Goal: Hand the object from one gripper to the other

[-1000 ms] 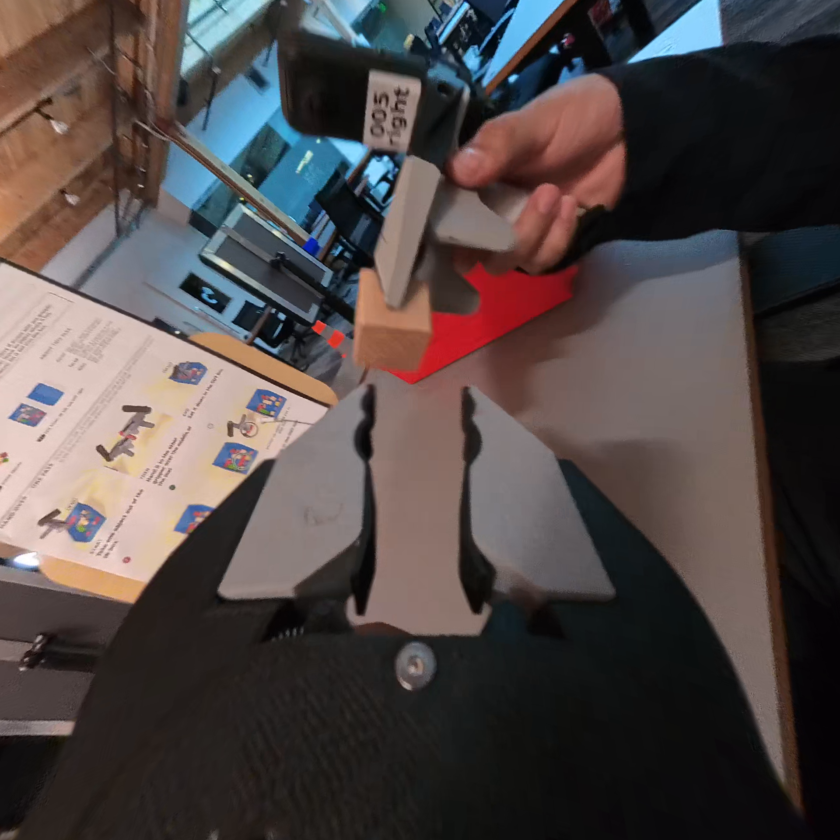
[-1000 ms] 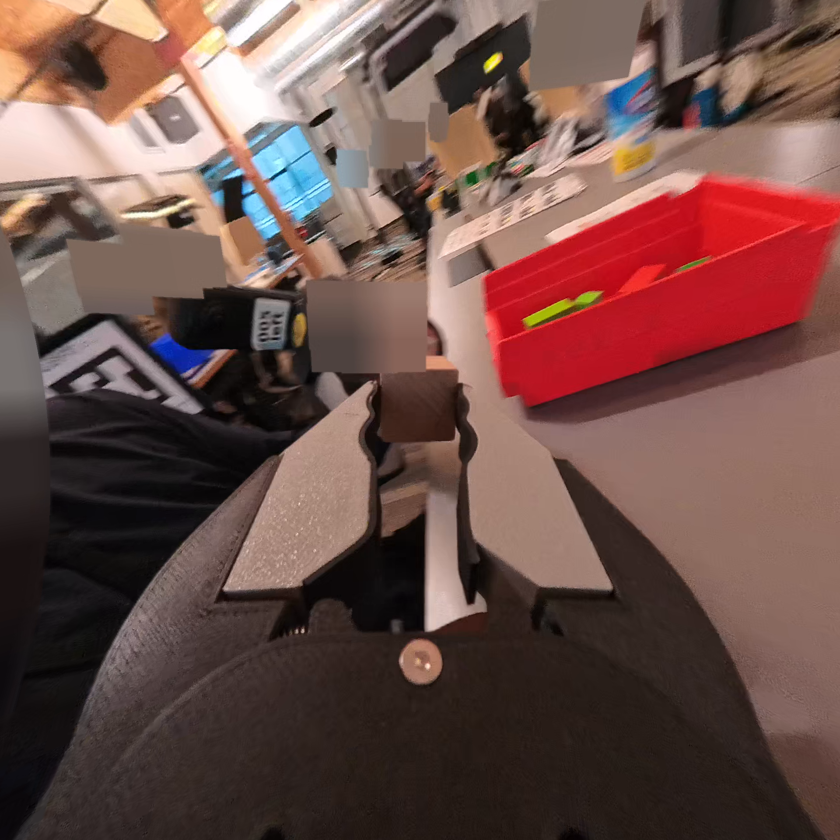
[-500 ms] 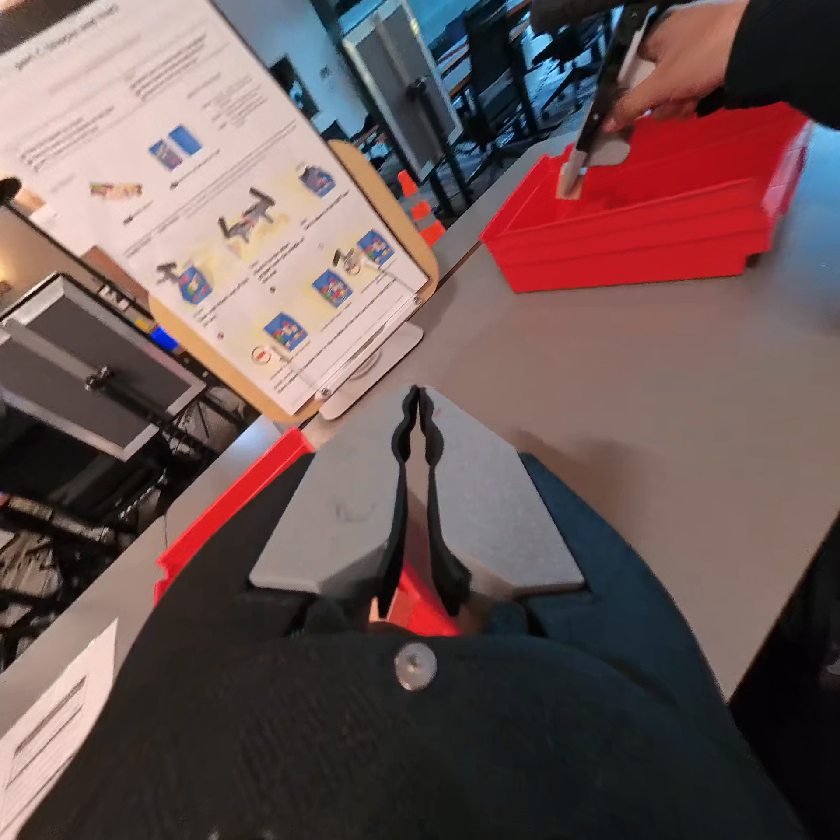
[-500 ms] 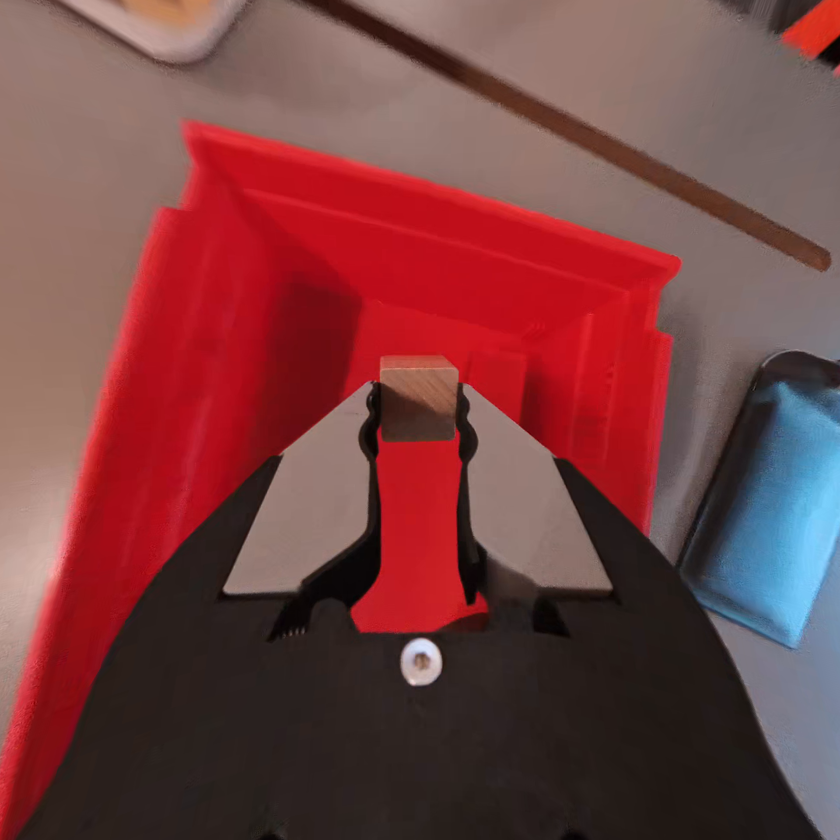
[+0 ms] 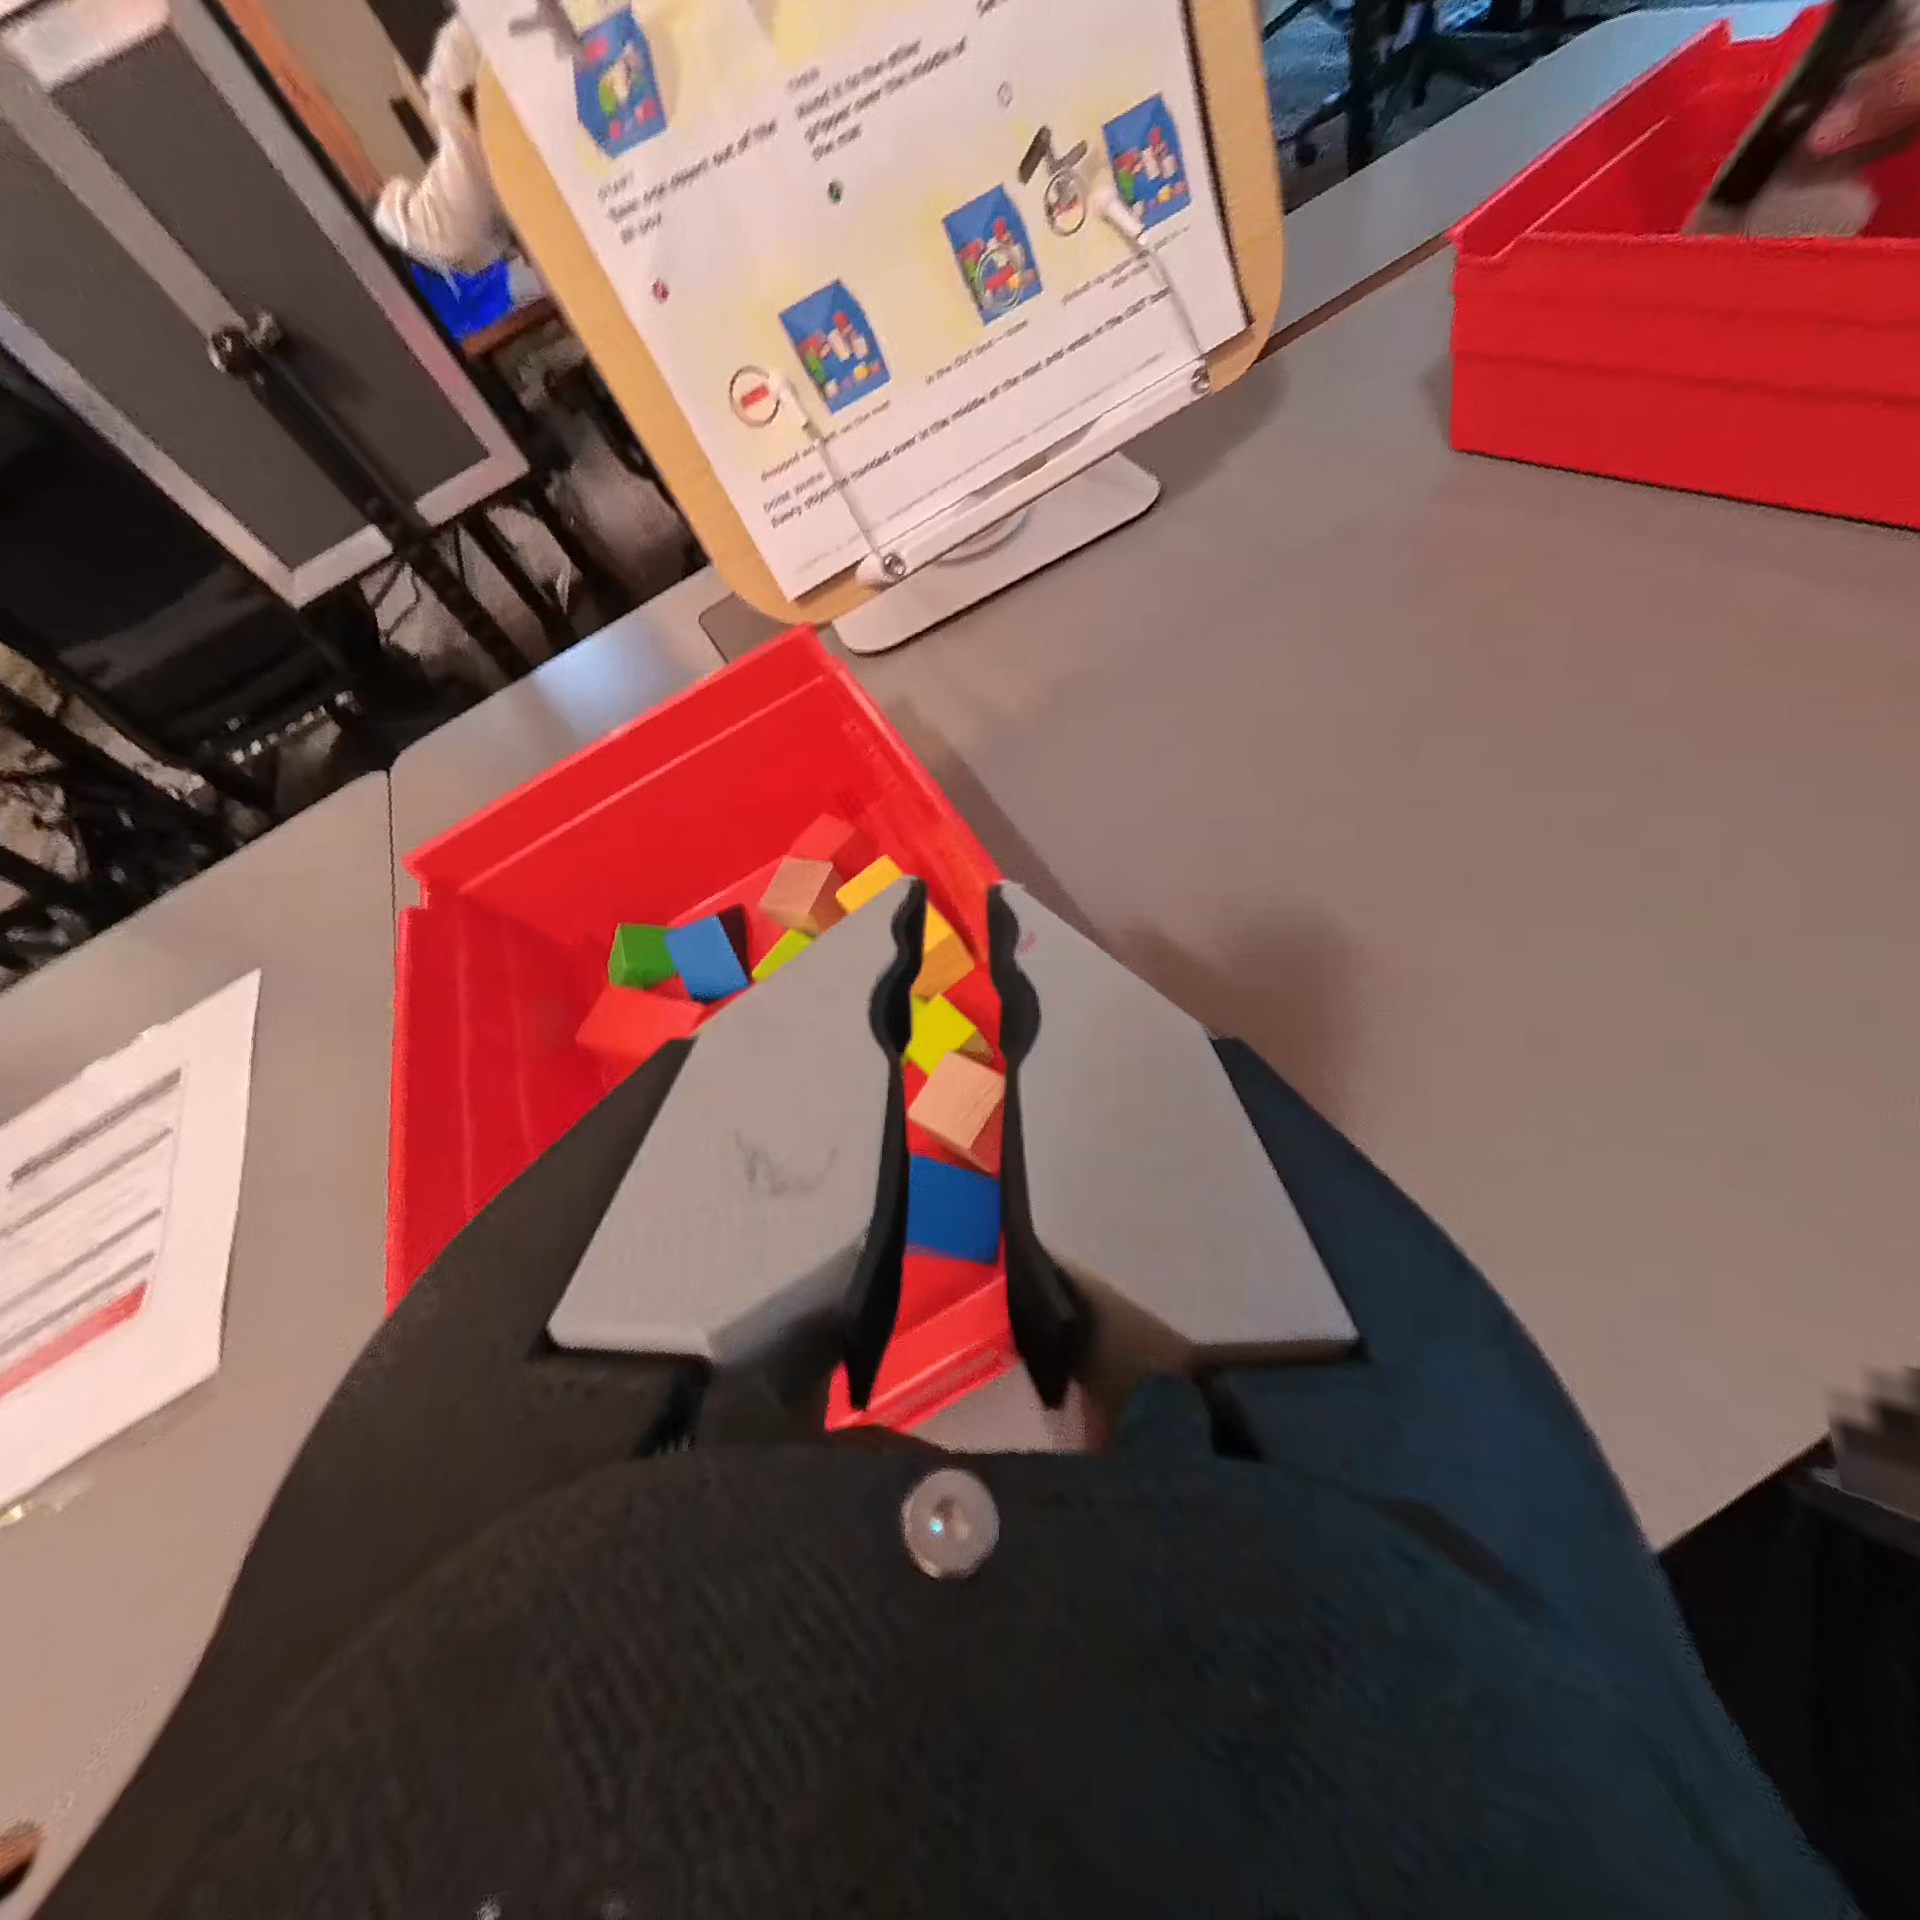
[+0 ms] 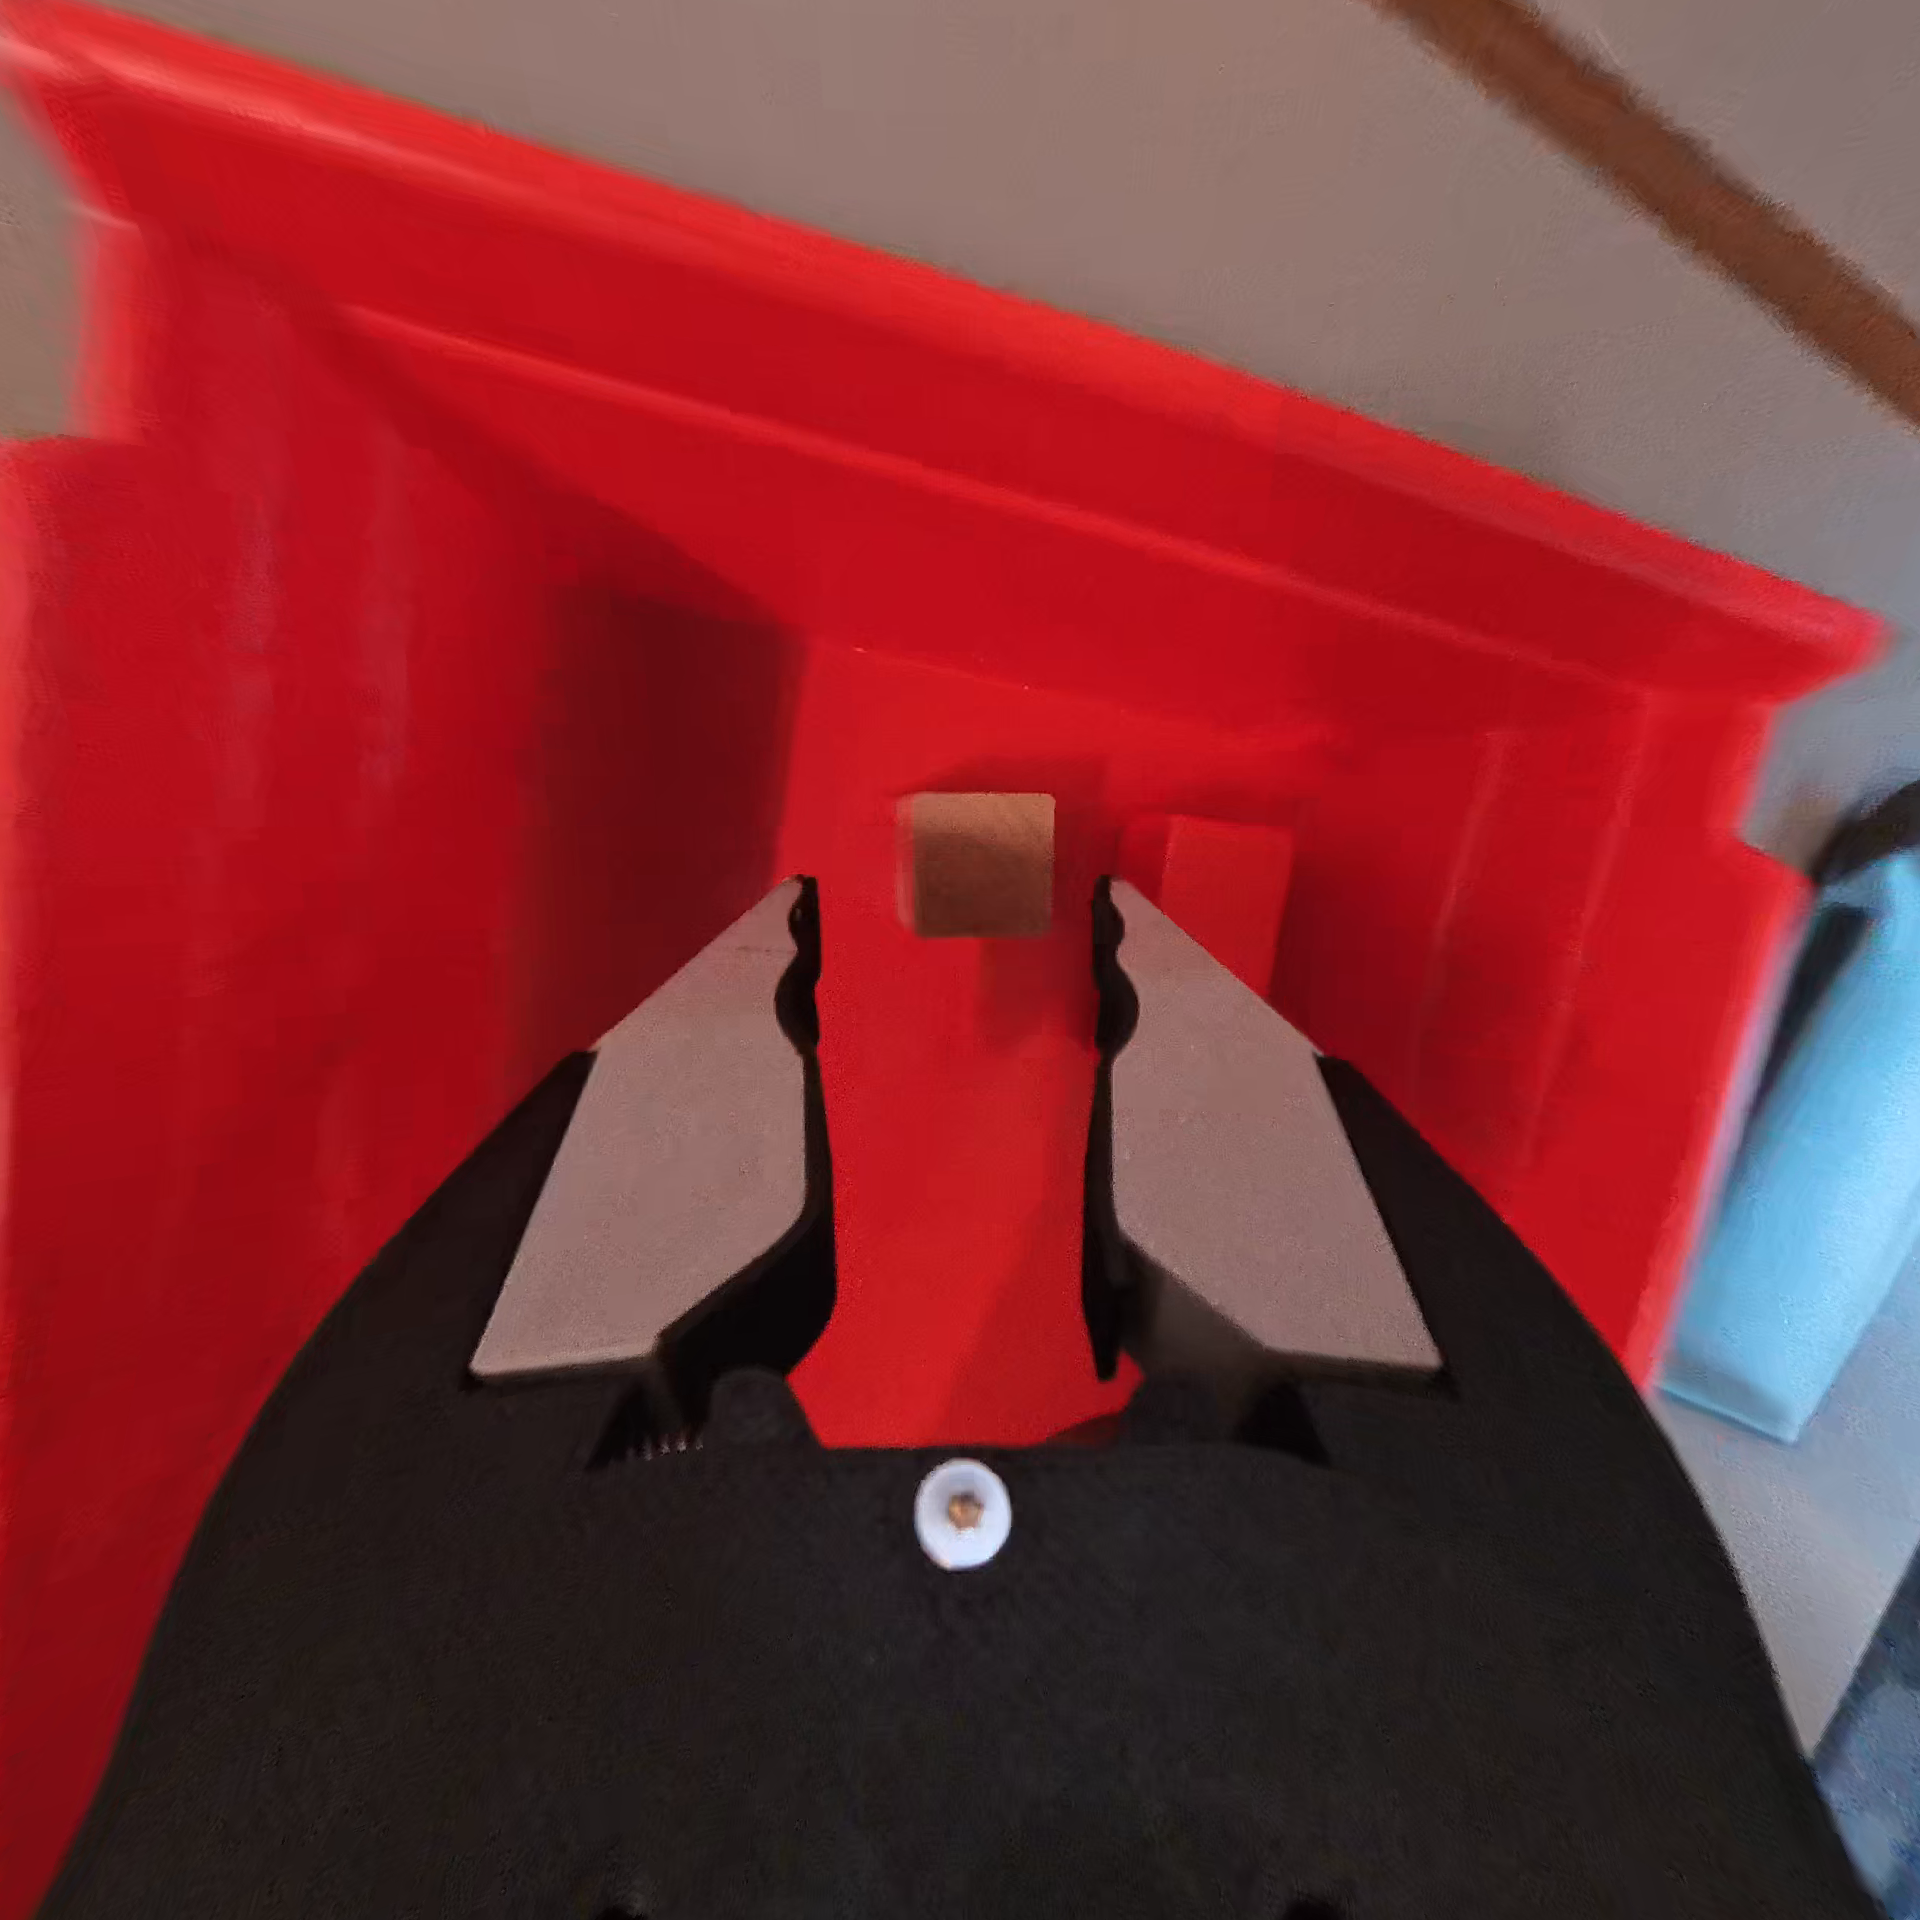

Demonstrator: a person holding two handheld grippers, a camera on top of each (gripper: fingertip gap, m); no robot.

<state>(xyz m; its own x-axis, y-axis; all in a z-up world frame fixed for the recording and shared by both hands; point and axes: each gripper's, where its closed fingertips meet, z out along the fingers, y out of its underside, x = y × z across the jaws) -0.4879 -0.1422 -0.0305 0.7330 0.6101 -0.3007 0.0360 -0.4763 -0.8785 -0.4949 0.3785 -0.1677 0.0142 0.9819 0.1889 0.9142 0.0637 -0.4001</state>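
Observation:
In the right wrist view my right gripper (image 6: 954, 894) is open inside a red bin (image 6: 935, 499). A plain wooden cube (image 6: 977, 878) sits just beyond the fingertips, with a gap on both sides, and neither pad touches it. A red block (image 6: 1226, 894) lies to its right. In the left wrist view my left gripper (image 5: 954, 899) hovers over another red bin (image 5: 623, 790) holding several coloured blocks, among them a blue one (image 5: 707, 956) and a green one (image 5: 639, 954). Its fingers stand slightly apart with nothing between the pads. The right gripper (image 5: 1787, 156) shows blurred in the far bin (image 5: 1662, 353).
An instruction sheet on a stand (image 5: 914, 260) stands on the grey table (image 5: 1455, 831) behind the near bin. A paper sheet (image 5: 94, 1226) lies at the left. A blue pouch-like thing (image 6: 1829, 1143) lies to the right of the right gripper's bin. The tips of one gripper are about 55 centimetres away from the tips of the other. From the right gripper's tips to the blue pouch-like thing (image 6: 1829, 1143) is close to 30 centimetres.
My right gripper has opened and the wooden cube has left its grasp, inside the red bin. My left gripper has swung over the bin of blocks and parted slightly from shut.

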